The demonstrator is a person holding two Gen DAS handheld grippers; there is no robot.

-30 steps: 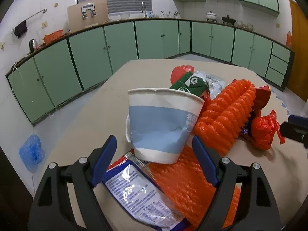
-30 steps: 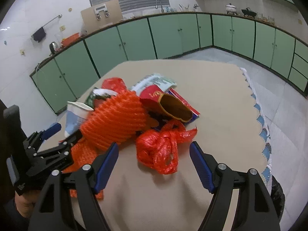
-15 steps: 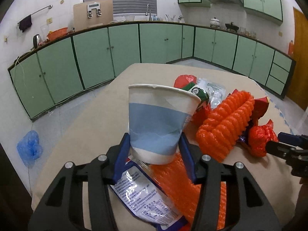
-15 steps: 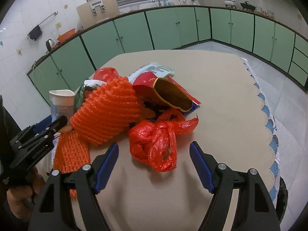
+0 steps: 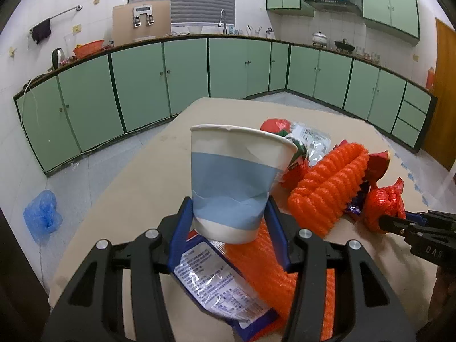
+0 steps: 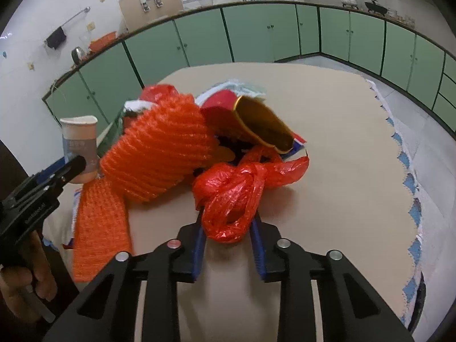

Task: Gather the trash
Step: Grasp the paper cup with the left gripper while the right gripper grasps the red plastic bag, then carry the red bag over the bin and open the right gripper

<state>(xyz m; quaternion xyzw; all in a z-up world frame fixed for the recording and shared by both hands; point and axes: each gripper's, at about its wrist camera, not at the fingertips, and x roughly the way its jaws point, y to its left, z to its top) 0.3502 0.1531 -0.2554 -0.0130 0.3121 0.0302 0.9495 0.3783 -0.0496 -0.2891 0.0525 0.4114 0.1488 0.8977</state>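
Observation:
My left gripper (image 5: 229,228) is shut on a white and blue paper cup (image 5: 233,182) and holds it lifted above the table; the cup also shows in the right wrist view (image 6: 79,145). My right gripper (image 6: 228,228) is shut on a crumpled red plastic bag (image 6: 236,191), which also shows in the left wrist view (image 5: 383,205). Between them lies a pile of trash: orange foam netting (image 6: 159,154), a red snack bag with a gold lining (image 6: 256,122), and a blue and white wrapper (image 5: 216,282).
The trash lies on a beige table (image 6: 342,142) with a scalloped right edge. Green cabinets (image 5: 171,85) line the walls behind. A blue bag (image 5: 41,216) lies on the floor to the left.
Both grippers closed: the left on the paper cup, then lifted it; the right moved forward and shut on the red plastic bag.

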